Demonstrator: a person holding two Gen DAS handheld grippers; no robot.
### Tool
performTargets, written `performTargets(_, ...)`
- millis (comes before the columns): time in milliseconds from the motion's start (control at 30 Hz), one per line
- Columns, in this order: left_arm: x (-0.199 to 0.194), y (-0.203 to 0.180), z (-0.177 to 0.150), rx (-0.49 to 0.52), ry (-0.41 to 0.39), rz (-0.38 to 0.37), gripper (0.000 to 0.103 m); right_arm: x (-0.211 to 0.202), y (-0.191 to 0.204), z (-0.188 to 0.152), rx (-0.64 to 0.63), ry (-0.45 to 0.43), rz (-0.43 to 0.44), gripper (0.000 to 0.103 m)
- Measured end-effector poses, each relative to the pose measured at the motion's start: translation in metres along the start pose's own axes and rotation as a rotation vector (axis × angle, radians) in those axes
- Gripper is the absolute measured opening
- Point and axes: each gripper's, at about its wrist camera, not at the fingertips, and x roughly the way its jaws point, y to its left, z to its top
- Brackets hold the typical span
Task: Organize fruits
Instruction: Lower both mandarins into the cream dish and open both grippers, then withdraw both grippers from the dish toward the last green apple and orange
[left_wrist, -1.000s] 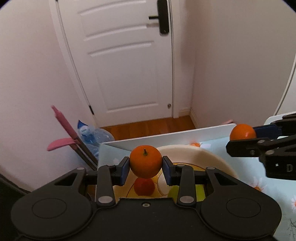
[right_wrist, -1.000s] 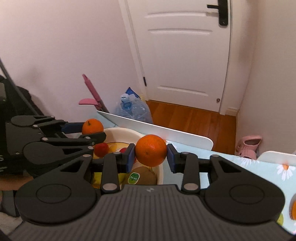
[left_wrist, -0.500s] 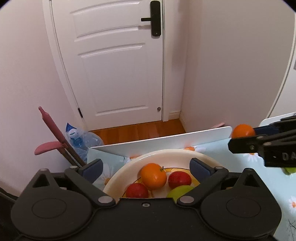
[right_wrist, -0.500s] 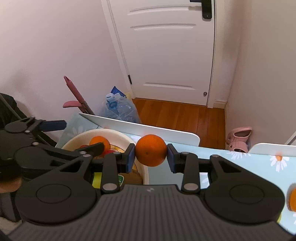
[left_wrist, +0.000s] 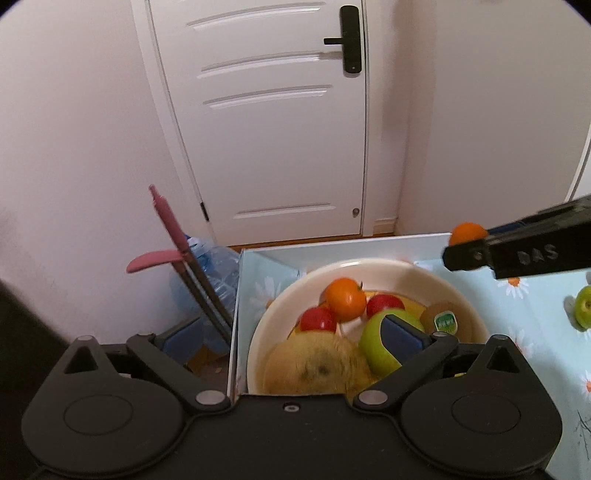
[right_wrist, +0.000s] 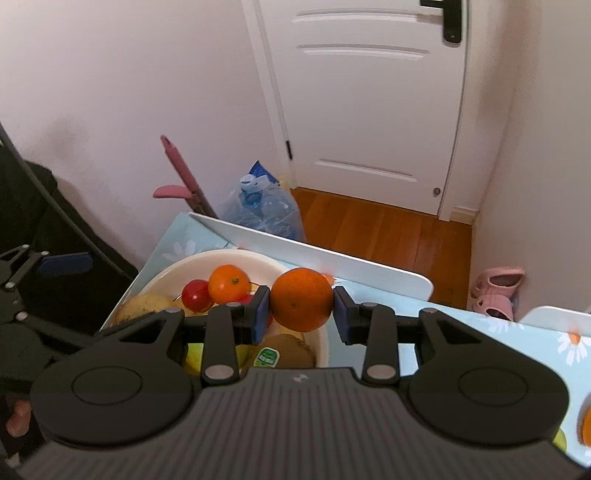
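A cream bowl (left_wrist: 436, 275) (right_wrist: 207, 258) at the table's left end holds a small orange (left_wrist: 345, 299) (right_wrist: 228, 283), two red fruits (left_wrist: 317, 319), a green apple (left_wrist: 376, 345), a kiwi (left_wrist: 445, 319) and a brownish pear (left_wrist: 317, 369). My left gripper (left_wrist: 291, 341) is open and empty, pulled back over the bowl's near side. My right gripper (right_wrist: 301, 309) is shut on a larger orange (right_wrist: 301, 299) (left_wrist: 467, 232), held above the bowl's right rim.
A green apple (left_wrist: 585, 308) lies on the daisy-pattern tablecloth (left_wrist: 535, 314) to the right. A white upright board (right_wrist: 314, 254) edges the table's far side. Beyond it are a water jug (right_wrist: 266, 206), a pink handle (right_wrist: 181, 170), a door and pink slippers (right_wrist: 495, 288).
My left gripper opened, dropped its small orange into the bowl and drew back. My right gripper moved left toward the bowl with its orange.
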Motion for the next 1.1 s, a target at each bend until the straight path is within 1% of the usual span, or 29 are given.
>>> performTargets(133, -0.007, -0.003, -0.007, 0.003, 0.005, 0.016, 0.103, 0.011, 0.004, 0.000, -0.020, 0.013, 0.007, 0.051)
performTargets(233, -0.015, -0.004, -0.012, -0.015, -0.012, 0.018, 0.103, 0.020, 0.007, -0.002, -0.033, 0.020, 0.014, 0.051)
performTargets(333, -0.018, -0.005, -0.015, -0.026, -0.011, 0.028, 0.103, 0.028, 0.008, -0.004, -0.040, 0.029, 0.017, 0.051)
performTargets(433, -0.019, -0.004, -0.019, -0.048, -0.007, 0.007, 0.103, 0.031, 0.009, -0.006, -0.038, 0.030, 0.031, 0.052)
performTargets(500, -0.018, -0.005, -0.021, -0.051, 0.007, 0.005, 0.103, 0.027, 0.007, -0.008, -0.036, 0.019, 0.036, 0.067)
performTargets(533, -0.019, -0.006, -0.022, -0.047, 0.013, 0.007, 0.103, 0.025, 0.007, -0.008, -0.033, 0.013, 0.032, 0.083)
performTargets(567, -0.019, -0.007, -0.023, -0.040, 0.012, 0.010, 0.103, 0.023, 0.007, -0.008, -0.027, 0.004, 0.025, 0.095)
performTargets(633, -0.022, -0.010, -0.025, -0.030, 0.009, 0.013, 0.103, 0.016, 0.007, -0.009, -0.017, -0.022, 0.014, 0.103)
performTargets(800, -0.031, -0.013, -0.024, -0.022, 0.002, 0.007, 0.103, -0.003, 0.008, -0.010, -0.022, -0.037, -0.004, 0.103)
performTargets(1100, -0.059, -0.013, -0.017, -0.014, -0.042, 0.032, 0.103, -0.054, 0.011, -0.015, 0.006, -0.082, -0.032, 0.103)
